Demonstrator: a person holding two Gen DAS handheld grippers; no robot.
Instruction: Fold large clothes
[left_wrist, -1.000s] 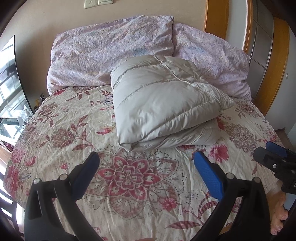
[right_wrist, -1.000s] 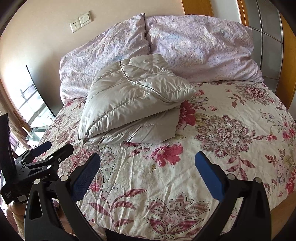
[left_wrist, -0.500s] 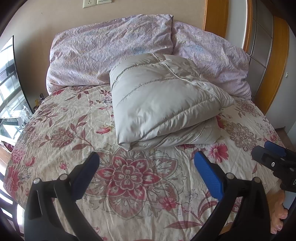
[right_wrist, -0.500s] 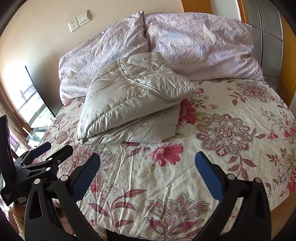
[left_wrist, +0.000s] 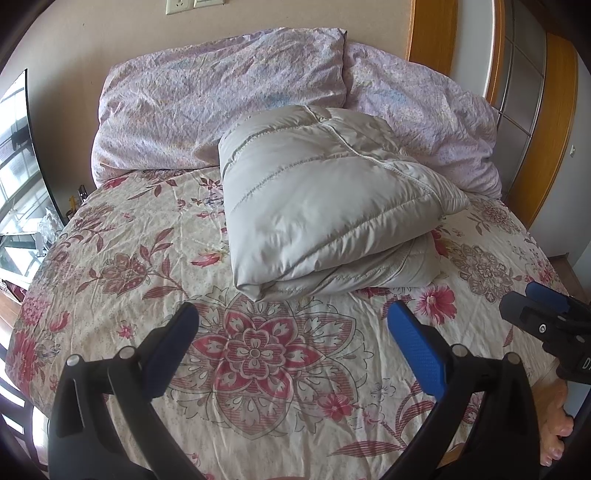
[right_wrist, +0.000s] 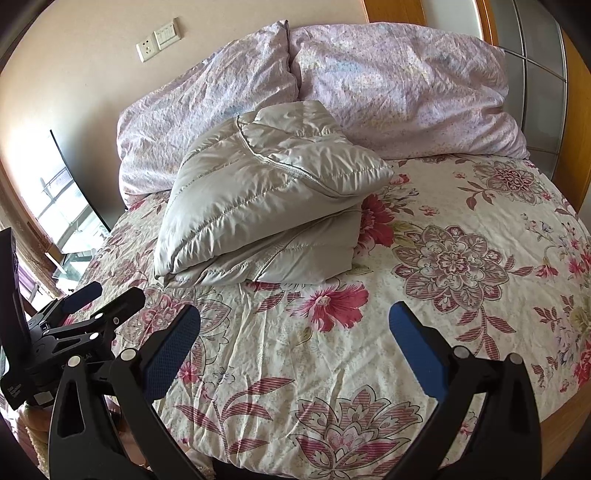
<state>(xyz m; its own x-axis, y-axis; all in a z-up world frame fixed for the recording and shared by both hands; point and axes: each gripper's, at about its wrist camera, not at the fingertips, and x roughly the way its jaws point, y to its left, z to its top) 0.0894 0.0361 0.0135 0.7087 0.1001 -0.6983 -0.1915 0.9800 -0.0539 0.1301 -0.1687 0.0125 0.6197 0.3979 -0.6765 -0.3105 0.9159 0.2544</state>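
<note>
Left hand-held gripper (left_wrist: 291, 339): its two blue-padded fingers stand wide apart and hold nothing; it hovers over the near part of the bed.
Right hand-held gripper (right_wrist: 293, 343): also spread wide and empty, beside the left one, which shows at the lower left of its view.
Folded pale grey quilted down jacket (left_wrist: 325, 199): it lies ahead of both hand-held grippers, in a thick folded bundle on the bed, well apart from the fingers; its near edge shows stacked layers, and its far edge leans against the pillows.
Cream bedspread with red flower print (left_wrist: 155, 236): a wide bare strip lies between the fingers and the near edge of the jacket; more open cloth is to the left and right of the jacket.
Two pale lilac crumpled pillows (right_wrist: 399, 85): behind the jacket, against the beige wall.
Bed edge: it curves just below the hand-held grippers; a person's bare toes (left_wrist: 556, 432) show at the lower right in the left view.
</note>
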